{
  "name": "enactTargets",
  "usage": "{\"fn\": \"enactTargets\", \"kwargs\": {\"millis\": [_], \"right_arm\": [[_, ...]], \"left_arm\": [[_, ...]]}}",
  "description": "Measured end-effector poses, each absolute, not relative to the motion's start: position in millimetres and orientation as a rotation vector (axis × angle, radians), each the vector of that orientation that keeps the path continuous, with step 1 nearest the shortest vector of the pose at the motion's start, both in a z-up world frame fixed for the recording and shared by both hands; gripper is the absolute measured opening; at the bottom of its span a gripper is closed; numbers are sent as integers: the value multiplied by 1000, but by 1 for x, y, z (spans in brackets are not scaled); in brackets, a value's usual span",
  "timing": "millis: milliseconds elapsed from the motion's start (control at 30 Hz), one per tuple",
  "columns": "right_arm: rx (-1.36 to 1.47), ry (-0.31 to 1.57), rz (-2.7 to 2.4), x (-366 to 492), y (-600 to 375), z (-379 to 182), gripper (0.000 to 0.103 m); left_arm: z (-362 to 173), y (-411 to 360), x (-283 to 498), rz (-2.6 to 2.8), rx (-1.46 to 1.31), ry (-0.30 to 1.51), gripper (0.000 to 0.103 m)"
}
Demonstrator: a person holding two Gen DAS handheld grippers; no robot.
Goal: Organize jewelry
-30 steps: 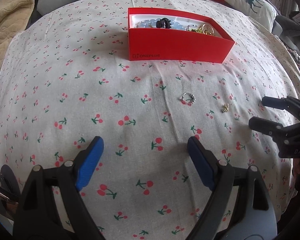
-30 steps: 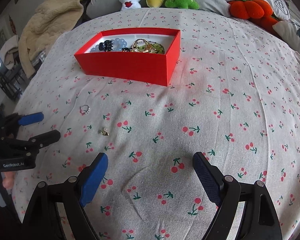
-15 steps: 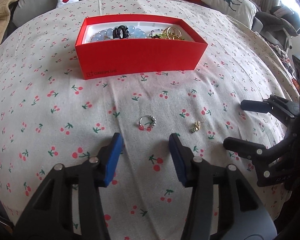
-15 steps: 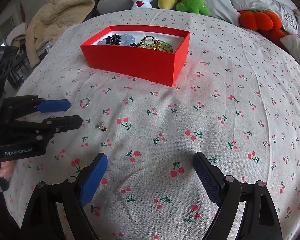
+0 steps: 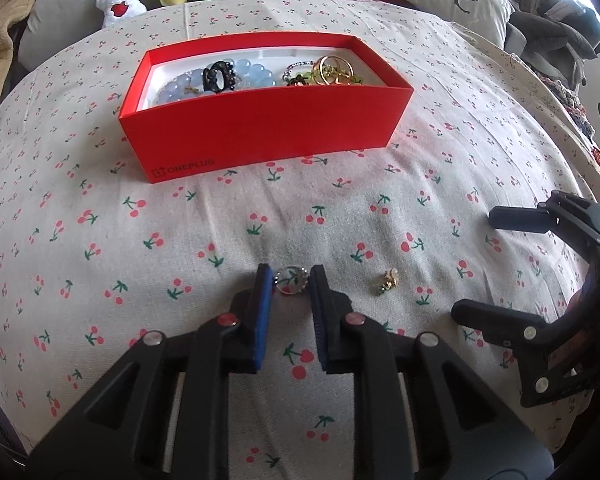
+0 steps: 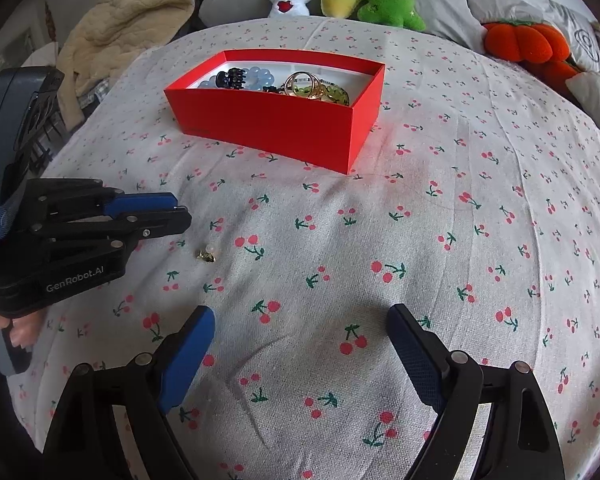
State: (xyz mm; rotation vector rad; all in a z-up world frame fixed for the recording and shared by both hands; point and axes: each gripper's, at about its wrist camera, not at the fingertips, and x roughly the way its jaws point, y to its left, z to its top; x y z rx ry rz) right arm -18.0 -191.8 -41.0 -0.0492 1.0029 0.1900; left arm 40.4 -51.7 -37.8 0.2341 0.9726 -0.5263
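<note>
At the lower centre of the left wrist view, the left gripper (image 5: 290,280) is seen with its fingers (image 5: 262,296) narrowed around a small beaded ring (image 5: 291,280) lying on the cherry-print bedspread (image 5: 100,240); the jaws are closing, the ring is between them, and whether the pads already press on it cannot be told. The step in hand is judged to be the picking up of this ring. Once it is gripped, a lift and a carry toward the upper centre of the frame are called for, over the near wall of the red box (image 5: 260,132), where bracelets and rings are already gathered. To the right of the ring, a small gold earring (image 5: 388,280) lies apart and is left to be collected. Further right, the right gripper (image 6: 300,344) is held with its fingers wide and nothing between them. Open bedspread lies between ring and box; the box's near wall must be cleared.
</note>
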Motion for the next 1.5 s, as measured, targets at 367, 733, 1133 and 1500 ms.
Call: {"fn": "enactTargets", "kwargs": {"millis": [367, 733, 1133, 1500], "right_arm": [[-3, 1002, 217, -8, -183, -36, 89], [-91, 1005, 277, 7, -134, -41, 62], [-34, 1030, 278, 19, -133, -42, 11], [-18, 1030, 263, 20, -136, -30, 7]], "left_arm": [[-29, -31, 36, -476, 248, 952, 21], [-26, 4, 33, -418, 229, 967, 21], [-23, 17, 35, -407, 201, 974, 21], [-7, 14, 43, -407, 161, 957, 21]]}}
